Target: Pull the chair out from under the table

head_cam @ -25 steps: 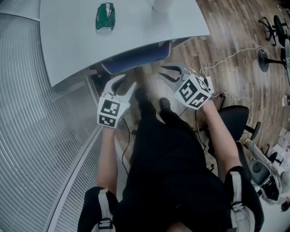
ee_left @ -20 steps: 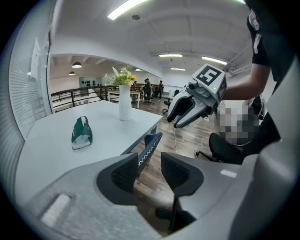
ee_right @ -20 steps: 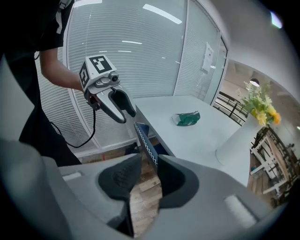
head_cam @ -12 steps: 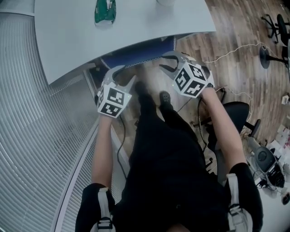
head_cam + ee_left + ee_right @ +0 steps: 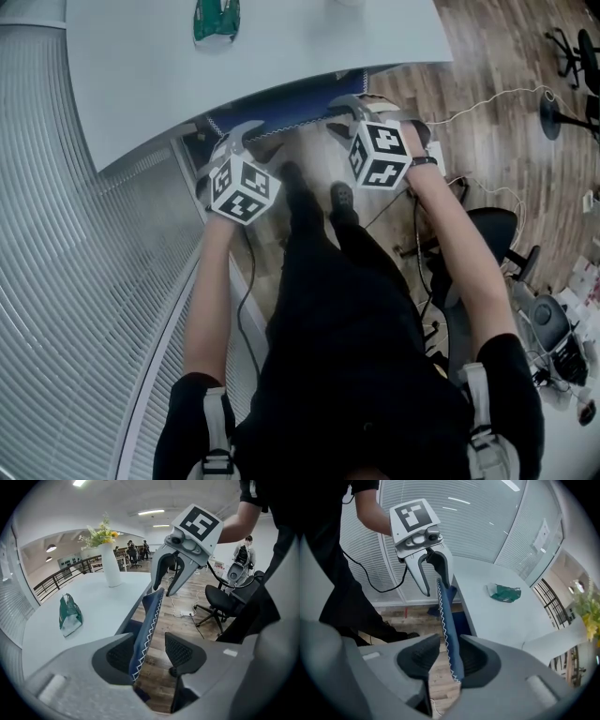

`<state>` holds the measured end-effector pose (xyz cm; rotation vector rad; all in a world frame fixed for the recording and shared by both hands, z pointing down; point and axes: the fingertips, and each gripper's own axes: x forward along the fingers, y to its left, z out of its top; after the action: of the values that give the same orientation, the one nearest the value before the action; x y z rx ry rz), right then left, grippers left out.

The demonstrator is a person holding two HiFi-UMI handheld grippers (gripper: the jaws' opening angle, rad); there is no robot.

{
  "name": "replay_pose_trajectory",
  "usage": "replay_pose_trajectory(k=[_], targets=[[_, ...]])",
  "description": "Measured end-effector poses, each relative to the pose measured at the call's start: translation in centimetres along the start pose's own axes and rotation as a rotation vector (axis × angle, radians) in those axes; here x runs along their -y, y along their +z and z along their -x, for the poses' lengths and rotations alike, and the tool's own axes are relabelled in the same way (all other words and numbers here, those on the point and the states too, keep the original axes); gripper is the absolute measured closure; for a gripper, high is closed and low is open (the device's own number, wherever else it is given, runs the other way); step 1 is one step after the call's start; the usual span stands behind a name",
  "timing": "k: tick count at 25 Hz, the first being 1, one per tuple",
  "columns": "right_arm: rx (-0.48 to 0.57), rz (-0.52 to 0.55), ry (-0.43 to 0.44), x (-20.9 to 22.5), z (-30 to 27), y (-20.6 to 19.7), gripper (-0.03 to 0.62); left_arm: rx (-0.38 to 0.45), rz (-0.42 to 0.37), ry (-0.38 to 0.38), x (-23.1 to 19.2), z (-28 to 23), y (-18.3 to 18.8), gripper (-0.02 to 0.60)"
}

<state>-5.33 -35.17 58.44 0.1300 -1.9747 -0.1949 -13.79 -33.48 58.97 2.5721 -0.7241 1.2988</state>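
Note:
The chair's blue back (image 5: 281,105), edged with white zigzag stitching, shows just past the edge of the white table (image 5: 141,75). My left gripper (image 5: 236,141) straddles the back's left end and my right gripper (image 5: 349,111) its right end. In the left gripper view the blue edge (image 5: 146,620) runs between the jaws of the left gripper (image 5: 150,653), with a gap to the right pad. In the right gripper view the edge (image 5: 449,634) lies inside the right gripper (image 5: 447,660), with a gap on the left. Both pairs of jaws have just been opening and stand open around the back.
A green bag (image 5: 217,19) lies on the table, and a white vase of flowers (image 5: 111,564) stands on it. A black office chair (image 5: 492,239) and cables (image 5: 487,108) are on the wood floor at right. Blinds (image 5: 84,281) line the left. The person's shoes (image 5: 342,199) are below the chair back.
Both grippers have moved toward the table edge and down over the chair back, rolling as they went. Their jaws have spread wider.

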Motion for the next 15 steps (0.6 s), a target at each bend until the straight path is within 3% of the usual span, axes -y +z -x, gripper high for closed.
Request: replay_pose_trajectory(k=[6,15], targets=[[-0.078,0.093,0.014,-0.2,-1.5,-1.7,0.456,-0.045,-0.056,-0.009,-0.3,-1.0,-0.1,0.364],[-0.139,0.132,0.015,-0.3,-3.2,-3.3,0.45,-0.074,-0.082,-0.028,-0.3,-2.0,-0.9,0.39]])
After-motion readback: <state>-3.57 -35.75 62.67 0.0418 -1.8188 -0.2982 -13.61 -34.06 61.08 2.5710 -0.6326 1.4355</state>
